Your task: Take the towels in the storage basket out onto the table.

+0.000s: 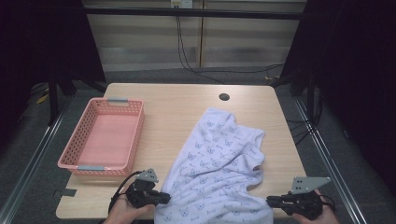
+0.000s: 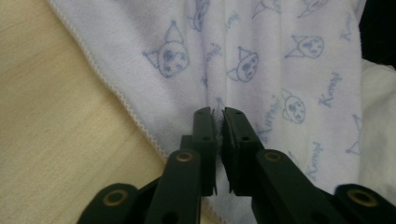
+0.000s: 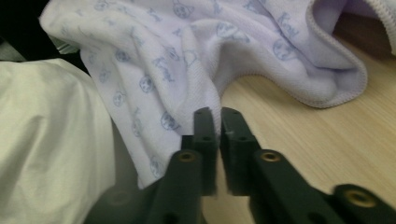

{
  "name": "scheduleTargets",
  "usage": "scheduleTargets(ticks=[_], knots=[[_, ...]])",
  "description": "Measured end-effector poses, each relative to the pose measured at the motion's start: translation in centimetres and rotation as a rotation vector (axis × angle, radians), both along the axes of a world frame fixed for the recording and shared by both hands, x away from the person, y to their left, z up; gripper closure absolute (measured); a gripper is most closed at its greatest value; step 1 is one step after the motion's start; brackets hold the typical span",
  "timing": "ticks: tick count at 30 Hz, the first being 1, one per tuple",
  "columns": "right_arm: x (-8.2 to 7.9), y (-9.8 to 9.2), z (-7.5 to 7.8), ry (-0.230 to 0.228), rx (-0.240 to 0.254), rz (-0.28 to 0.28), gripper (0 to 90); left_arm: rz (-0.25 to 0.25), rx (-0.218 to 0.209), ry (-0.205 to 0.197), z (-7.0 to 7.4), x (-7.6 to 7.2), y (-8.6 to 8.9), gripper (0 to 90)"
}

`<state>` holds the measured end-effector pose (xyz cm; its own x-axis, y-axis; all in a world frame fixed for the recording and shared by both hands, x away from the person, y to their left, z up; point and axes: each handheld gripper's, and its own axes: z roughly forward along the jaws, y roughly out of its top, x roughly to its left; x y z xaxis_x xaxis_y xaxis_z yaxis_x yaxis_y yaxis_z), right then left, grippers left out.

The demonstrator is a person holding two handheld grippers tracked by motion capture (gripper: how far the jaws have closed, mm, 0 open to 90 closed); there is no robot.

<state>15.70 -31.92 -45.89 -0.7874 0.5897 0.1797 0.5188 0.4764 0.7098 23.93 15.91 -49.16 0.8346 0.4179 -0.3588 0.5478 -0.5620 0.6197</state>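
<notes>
Worktop: a pale wooden worktop (image 1: 177, 112) is carrying a cloth and a basket; a small dark round hole (image 1: 224, 97) is sitting near its far edge.

Cloth: a white cloth (image 1: 219, 158) printed with small blue cat faces and words is lying crumpled on the right half of the worktop, running from the middle down to the near edge, where it is hanging over.

Basket: a pink plastic basket (image 1: 77, 140) with grey handle clips is sitting on the left part of the worktop, well apart from the cloth's far end and near its lower left edge.

Left hand-held gripper: the left hand-held gripper (image 1: 164, 198) is lying at the cloth's left edge near the front of the worktop. In the left gripper view its jaws are standing almost together with a fold of the cloth pinched between their tips (image 2: 218, 114) — it is gripping the cloth.

Right hand-held gripper: the right hand-held gripper (image 1: 272, 201) is sitting at the cloth's right edge by the near corner. In the right gripper view the jaws are nearly closed at the cloth's hem (image 3: 217, 114) — whether any fabric is caught between them I cannot tell.

Hands: a hand (image 1: 122, 212) is holding the left tool and another hand (image 1: 322, 215) is holding the right, both coming in from the bottom.
</notes>
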Motion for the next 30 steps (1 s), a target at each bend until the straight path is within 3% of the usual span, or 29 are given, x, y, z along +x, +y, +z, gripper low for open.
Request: scheduleTargets(ticks=[2,4,5,7,9,12,13,14,15,16,18,19,23,24,26,28,30], knots=[[0.5,-0.1,0.2,-0.021,0.03,-0.04,74.6,0.008,-0.043,-0.026,0.5,0.9,-0.4,74.2],[1.5,0.3,0.3,-0.049,0.024,-0.086,71.4,0.04,-0.062,-0.063,0.9,2.2,-1.1,72.4],[2.3,0.7,0.1,-0.049,0.029,-0.082,71.1,0.048,-0.066,-0.069,0.9,2.6,-1.4,72.5],[3.6,1.5,-0.3,-0.057,0.012,-0.091,61.7,0.061,-0.072,-0.073,0.6,3.9,-2.5,71.8],[5.2,2.4,-1.1,-0.037,0.002,-0.086,57.0,0.06,-0.028,-0.085,0.1,4.9,-3.5,68.0],[7.2,3.6,-2.3,-0.025,-0.035,-0.083,52.8,0.044,0.027,-0.138,-0.5,5.8,-4.4,68.7],[7.6,3.9,-2.7,-0.007,-0.042,-0.072,52.8,0.051,0.013,-0.12,-0.6,6.0,-4.3,71.8],[7.9,4.2,-3.0,-0.003,-0.064,-0.072,54.9,0.058,0.026,-0.12,-0.6,5.9,-4.2,73.4],[7.9,4.4,-3.4,0.006,-0.089,-0.065,60.5,0.056,0.044,-0.136,-0.5,5.6,-4.1,77.4],[7.9,4.5,-3.6,0.007,-0.079,-0.058,67.9,0.048,0.047,-0.14,-0.5,5.3,-3.9,80.2],[7.5,4.3,-3.4,-0.001,-0.085,-0.055,80.2,0.047,0.054,-0.125,-0.4,4.6,-3.3,84.4],[7.3,4.2,-3.3,0.002,-0.082,-0.055,82.0,0.028,0.051,-0.111,-0.4,4.0,-2.9,85.3],[5.5,3.5,-2.9,0.033,-0.054,-0.001,83.6,-0.024,0.046,-0.046,-0.1,1.3,-1.7,86.0],[5.0,3.5,-2.7,0.034,-0.052,0.018,83.6,-0.052,0.055,-0.051,0.0,0.3,-1.6,86.0],[3.8,3.7,-2.2,0.044,-0.051,0.058,83.5,-0.101,0.053,0.005,0.2,-1.3,-1.5,85.5],[2.7,3.8,-1.8,0.046,-0.051,0.095,82.9,-0.133,0.086,-0.038,0.4,-2.8,-1.5,84.0],[1.8,3.6,-1.3,0.051,-0.027,0.104,81.4,-0.146,0.046,-0.032,1.1,-2.9,-1.5,81.6]])
